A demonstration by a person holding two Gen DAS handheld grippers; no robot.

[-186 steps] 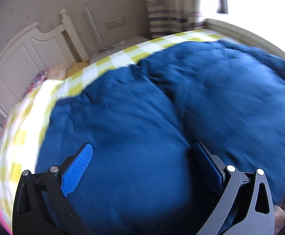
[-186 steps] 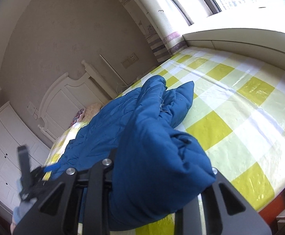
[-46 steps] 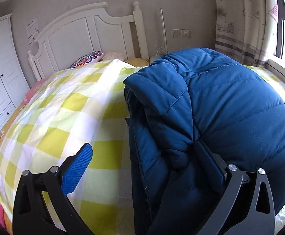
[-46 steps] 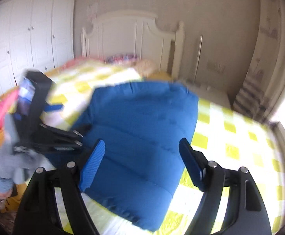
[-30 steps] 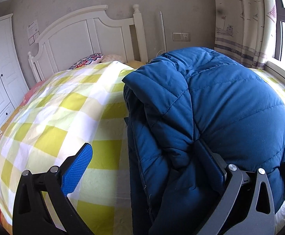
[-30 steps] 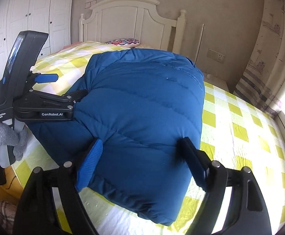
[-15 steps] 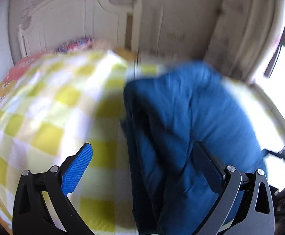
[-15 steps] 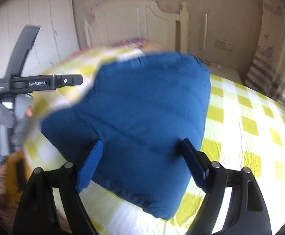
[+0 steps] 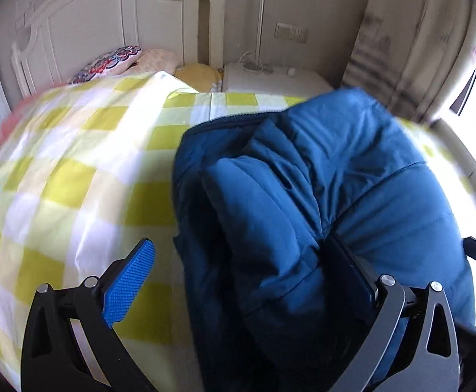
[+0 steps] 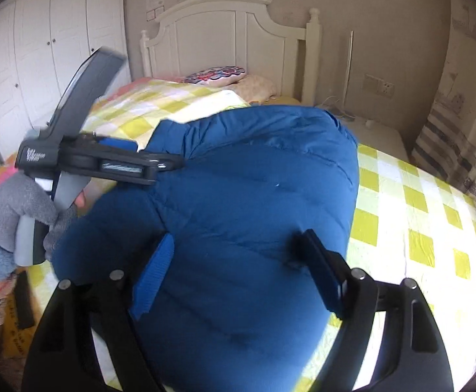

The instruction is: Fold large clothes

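**Blue puffer jacket sitting folded on the bed, both grippers wide**

I'm looking at a bed with a yellow-and-white checked cover [image 10: 411, 196], and it's filling most of both views. The white panelled wooden headboard [image 10: 224, 36] is standing at the far end, with a white wardrobe [image 10: 41, 62] lining the wall beside it.

The bulky dark blue quilted puffer jacket [image 10: 254, 202] is lying bundled up on the cover, near the bed's closer edge, with its layers stacked in thick folds on the side my left wrist camera is facing.

My right gripper [image 10: 234, 271] is hovering over the jacket's near end with its fingers spread wide, and I'm not seeing them squeezing any fabric. My left gripper [image 9: 238, 268] is spread wide too: its blue-padded finger [image 9: 130, 281] is sitting out over the bare cover, while the other finger is lying against the jacket's folds. From the right camera I'm seeing a grey-gloved hand [image 10: 15, 219] holding the left gripper's handle.

Smaller stuff: a patterned pillow [image 10: 218, 75] is resting by the headboard.
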